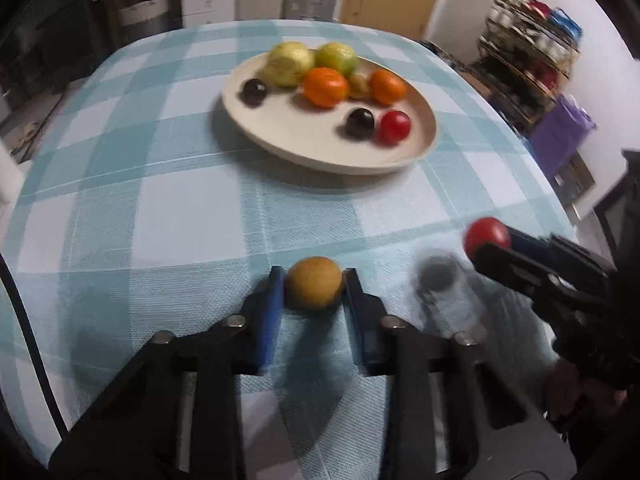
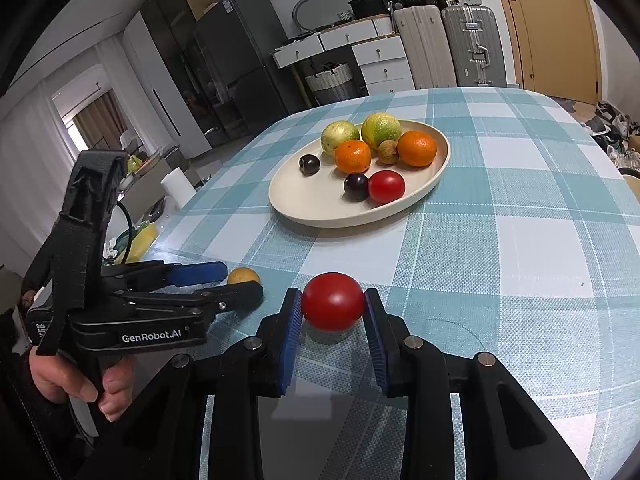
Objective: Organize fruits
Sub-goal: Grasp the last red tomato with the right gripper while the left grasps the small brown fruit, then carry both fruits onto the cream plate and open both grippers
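My left gripper is shut on a small yellow-brown fruit, low over the checked tablecloth near the front edge. My right gripper is shut on a red tomato, held just above the cloth; it shows at the right of the left wrist view. A cream plate further back holds two green-yellow fruits, two oranges, two dark plums, a small brown fruit and another red tomato. The plate also shows in the right wrist view. The left gripper sits left of my right one.
The table with the blue-and-white checked cloth drops off at the left and right edges. Beyond it stand drawers and suitcases, a fridge, and a cluttered shelf. A paper roll stands left of the table.
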The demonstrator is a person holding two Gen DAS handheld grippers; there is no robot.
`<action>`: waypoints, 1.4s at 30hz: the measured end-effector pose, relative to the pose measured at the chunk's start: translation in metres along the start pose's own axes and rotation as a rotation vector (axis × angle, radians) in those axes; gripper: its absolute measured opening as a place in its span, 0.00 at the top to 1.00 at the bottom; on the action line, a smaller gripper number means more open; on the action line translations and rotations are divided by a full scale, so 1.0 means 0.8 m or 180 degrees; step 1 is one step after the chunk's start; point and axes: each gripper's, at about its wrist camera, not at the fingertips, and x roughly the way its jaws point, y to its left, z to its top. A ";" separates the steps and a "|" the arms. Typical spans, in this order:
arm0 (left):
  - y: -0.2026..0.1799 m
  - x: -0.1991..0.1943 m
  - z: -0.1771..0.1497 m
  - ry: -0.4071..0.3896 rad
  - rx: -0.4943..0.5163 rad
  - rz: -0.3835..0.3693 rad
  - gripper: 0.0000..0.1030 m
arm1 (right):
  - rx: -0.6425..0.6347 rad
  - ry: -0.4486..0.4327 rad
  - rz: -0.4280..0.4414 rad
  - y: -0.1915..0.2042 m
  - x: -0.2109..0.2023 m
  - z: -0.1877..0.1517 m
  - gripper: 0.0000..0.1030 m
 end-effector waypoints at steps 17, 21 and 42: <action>0.019 -0.025 0.035 -0.0222 -0.0094 -0.0266 0.75 | -0.0033 -0.0007 0.0014 0.003 0.001 0.010 0.69; 0.031 -0.030 0.060 -0.0287 -0.0155 -0.0310 0.75 | -0.0075 -0.0039 0.0039 0.006 0.004 0.025 0.69; 0.047 0.016 0.164 -0.0286 -0.0232 -0.0384 0.75 | -0.0101 -0.0162 -0.0070 -0.016 0.052 0.140 0.69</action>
